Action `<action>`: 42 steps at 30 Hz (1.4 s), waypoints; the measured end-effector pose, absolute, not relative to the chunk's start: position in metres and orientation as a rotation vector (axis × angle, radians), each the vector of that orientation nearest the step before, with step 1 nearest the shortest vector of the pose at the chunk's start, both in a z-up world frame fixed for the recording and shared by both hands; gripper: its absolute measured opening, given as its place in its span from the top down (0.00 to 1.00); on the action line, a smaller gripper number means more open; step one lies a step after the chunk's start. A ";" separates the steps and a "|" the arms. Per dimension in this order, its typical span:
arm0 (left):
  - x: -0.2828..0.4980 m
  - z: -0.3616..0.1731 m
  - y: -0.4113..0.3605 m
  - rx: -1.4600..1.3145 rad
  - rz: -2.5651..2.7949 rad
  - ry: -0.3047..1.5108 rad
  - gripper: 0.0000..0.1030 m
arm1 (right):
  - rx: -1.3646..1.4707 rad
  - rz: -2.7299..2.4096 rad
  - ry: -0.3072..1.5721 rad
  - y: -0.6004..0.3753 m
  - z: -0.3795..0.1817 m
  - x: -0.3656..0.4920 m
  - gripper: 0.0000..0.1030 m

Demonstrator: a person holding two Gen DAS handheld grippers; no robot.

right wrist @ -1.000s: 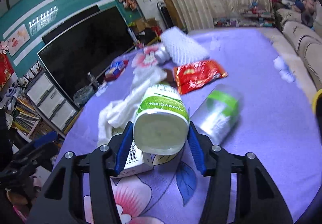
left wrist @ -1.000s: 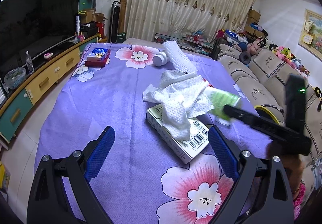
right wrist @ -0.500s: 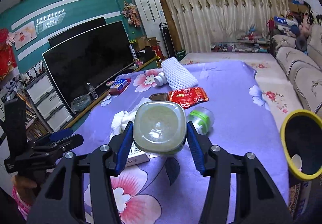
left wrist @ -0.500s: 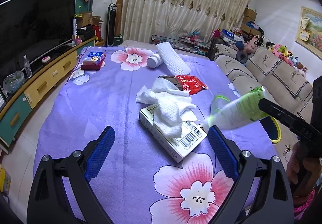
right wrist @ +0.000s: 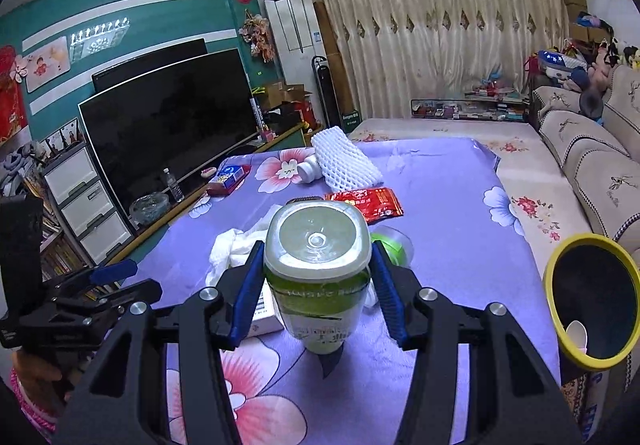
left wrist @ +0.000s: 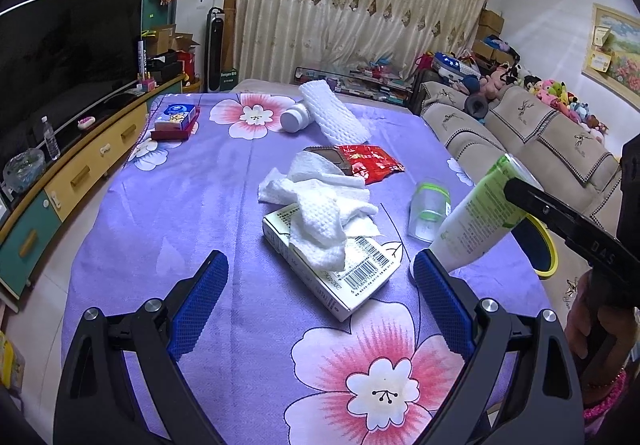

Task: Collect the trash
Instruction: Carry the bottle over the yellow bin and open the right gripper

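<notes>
The right gripper [right wrist: 316,285], clamped on the green-labelled bottle [right wrist: 316,265], has lifted it off the table toward the yellow-rimmed bin [right wrist: 592,305]; the left gripper [left wrist: 320,301] hangs open, empty

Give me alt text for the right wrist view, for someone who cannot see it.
The right claw grips a green-and-white plastic bottle between its blue pads, base toward the camera, above a purple floral tablecloth. A yellow-rimmed bin stands at the right edge; white tissues, a red wrapper and a clear cup lie beyond the bottle.
</notes>
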State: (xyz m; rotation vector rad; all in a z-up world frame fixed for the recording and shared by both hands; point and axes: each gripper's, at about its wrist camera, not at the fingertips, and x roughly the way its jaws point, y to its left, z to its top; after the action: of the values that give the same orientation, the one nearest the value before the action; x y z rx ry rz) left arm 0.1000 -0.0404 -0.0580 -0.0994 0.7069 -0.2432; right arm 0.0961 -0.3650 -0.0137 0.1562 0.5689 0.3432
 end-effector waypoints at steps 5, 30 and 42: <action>0.102 -0.060 -0.041 -0.101 -0.242 0.715 0.10 | 0.151 0.337 0.583 -0.364 -0.018 0.103 0.52; 0.119 -0.060 -0.081 -0.047 -0.294 0.741 0.10 | 0.288 0.056 0.430 -0.516 0.028 0.079 0.52; 0.140 -0.068 -0.107 -0.009 -0.305 0.778 0.10 | 0.312 -0.312 0.588 -0.636 -0.054 0.132 0.52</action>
State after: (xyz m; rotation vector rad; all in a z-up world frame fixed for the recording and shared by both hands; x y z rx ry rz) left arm 0.1401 -0.1071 -0.0681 -0.0087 0.7778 -0.3047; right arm 0.1322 -0.6364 -0.0541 0.3116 0.5875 -0.3123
